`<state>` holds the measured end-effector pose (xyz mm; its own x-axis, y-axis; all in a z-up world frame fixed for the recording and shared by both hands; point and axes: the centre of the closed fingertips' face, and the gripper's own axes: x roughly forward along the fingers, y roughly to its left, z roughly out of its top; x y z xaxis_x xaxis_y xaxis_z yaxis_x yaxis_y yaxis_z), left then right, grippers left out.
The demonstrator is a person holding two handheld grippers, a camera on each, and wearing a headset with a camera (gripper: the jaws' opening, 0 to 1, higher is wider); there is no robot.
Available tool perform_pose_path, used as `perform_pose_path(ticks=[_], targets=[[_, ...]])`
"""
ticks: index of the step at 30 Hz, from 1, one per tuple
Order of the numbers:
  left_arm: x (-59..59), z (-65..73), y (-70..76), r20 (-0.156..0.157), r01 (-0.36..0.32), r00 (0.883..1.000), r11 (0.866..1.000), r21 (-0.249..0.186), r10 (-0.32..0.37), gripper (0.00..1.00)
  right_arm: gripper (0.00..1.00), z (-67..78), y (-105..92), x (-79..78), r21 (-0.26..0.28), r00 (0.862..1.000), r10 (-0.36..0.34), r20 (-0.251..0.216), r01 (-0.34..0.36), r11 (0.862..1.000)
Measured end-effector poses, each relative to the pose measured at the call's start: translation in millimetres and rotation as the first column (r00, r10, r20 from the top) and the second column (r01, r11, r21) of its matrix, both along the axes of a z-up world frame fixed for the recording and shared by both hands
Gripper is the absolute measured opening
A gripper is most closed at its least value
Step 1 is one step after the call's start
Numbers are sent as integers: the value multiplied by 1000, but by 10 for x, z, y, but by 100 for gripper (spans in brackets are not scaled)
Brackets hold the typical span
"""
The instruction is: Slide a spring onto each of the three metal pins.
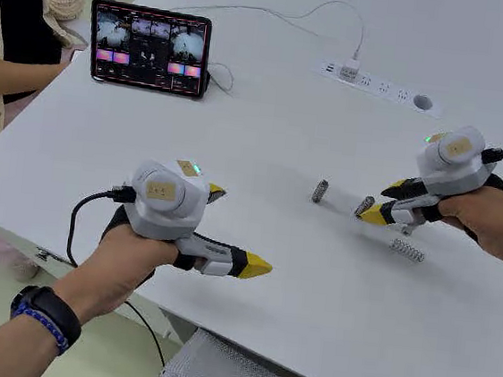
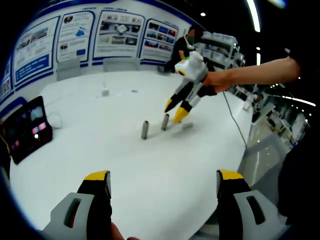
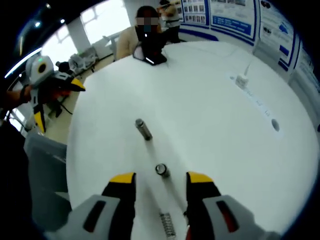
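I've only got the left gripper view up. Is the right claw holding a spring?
Observer: No. In the right gripper view the right claw is open and empty, and a pin stands just ahead of its tips.
Operator: Where's the loose one?
Observer: The head view shows a spring lying flat on the table, nearer the person than that claw's tips.
Operator: Does the other pin already have one?
Observer: In the head view the farther pin has a ribbed side, like coils, but it's too small to be sure.
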<state>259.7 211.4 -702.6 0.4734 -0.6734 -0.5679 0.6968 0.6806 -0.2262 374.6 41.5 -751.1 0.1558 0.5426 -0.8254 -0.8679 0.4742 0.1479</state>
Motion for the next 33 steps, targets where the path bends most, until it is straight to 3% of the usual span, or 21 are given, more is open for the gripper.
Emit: perform_pose_path(ticks=[7,13,21,33], targets=[[3,27,1,5,-4,1000,1000,-3,4,88,43,129,15,5,92,997,-73,13,72,993],[9,57,-13,9,-5,1000,1000,-6,5,88,44,162,-26,-7,118,995,-101,21,98,988],[8,73,-54,13,-4,1000,1000,-11,4,88,46,268,-79,-6,218,981,-194,14,187,958],[59,133,-132,23,15,1000,1000,-13,-15,89,50,364,-327,-65,272,959,-281,32,262,926]])
